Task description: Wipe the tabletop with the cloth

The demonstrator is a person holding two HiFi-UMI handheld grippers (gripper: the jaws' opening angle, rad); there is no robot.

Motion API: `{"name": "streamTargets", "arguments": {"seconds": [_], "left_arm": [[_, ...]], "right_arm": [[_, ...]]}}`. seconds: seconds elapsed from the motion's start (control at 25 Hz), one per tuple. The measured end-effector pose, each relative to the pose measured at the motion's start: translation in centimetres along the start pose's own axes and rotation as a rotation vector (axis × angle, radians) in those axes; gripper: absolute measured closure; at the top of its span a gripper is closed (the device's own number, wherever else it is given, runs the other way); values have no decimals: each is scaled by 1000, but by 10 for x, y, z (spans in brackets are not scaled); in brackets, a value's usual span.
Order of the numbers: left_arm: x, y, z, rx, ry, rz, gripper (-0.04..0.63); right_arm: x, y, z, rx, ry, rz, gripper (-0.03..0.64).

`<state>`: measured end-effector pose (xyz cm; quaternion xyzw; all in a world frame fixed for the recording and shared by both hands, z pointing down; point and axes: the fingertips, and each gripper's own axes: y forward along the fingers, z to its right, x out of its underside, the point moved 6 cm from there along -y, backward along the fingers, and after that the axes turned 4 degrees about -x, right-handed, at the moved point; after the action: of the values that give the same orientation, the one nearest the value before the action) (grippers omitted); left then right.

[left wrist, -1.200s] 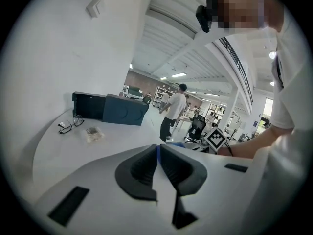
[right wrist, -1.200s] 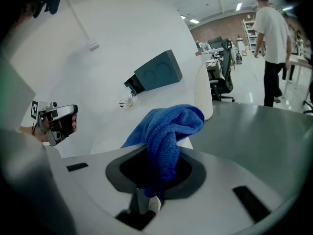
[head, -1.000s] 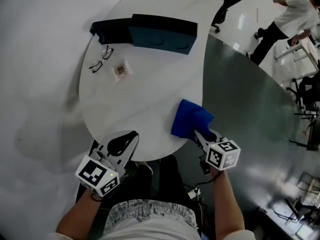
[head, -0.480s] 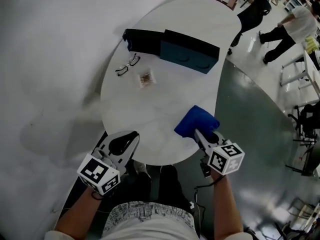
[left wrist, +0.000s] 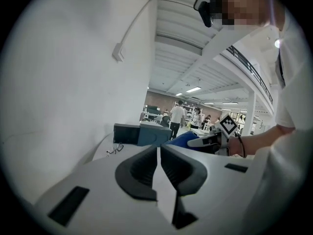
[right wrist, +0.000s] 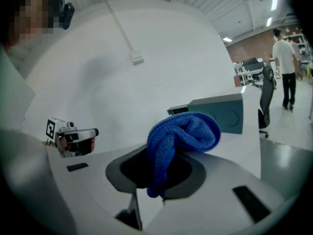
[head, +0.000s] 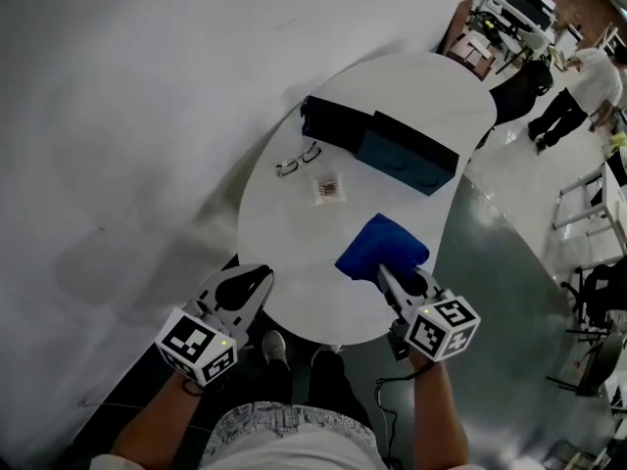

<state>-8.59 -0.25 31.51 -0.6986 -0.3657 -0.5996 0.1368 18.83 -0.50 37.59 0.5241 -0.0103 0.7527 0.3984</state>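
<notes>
Blue cloth clamped in right claw near tabletop edge, left claw together, empty

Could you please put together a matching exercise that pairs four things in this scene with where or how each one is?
Things:
1. blue cloth
2. eyeglasses
3. teal box
4. left tongs

Places or states:
A. shut, nothing between the jaws
B. pinched in the right tongs
C. lying flat near a small packet
D. at the far side of the table, next to a black box

Pairs: 1-B, 2-C, 3-D, 4-A.
</notes>
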Motion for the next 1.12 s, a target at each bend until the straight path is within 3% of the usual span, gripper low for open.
{"name": "streamTargets", "arguments": {"seconds": [0.56, 1.12], "left_arm": [[-51, -29, -20, -59, 23, 108, 555], [-73, -39, -28, -92, 25, 157, 555]], "right_arm": [[-48, 12, -62, -111, -101, 46, 534], [-80, 21, -94, -186, -163, 67, 534]]}}
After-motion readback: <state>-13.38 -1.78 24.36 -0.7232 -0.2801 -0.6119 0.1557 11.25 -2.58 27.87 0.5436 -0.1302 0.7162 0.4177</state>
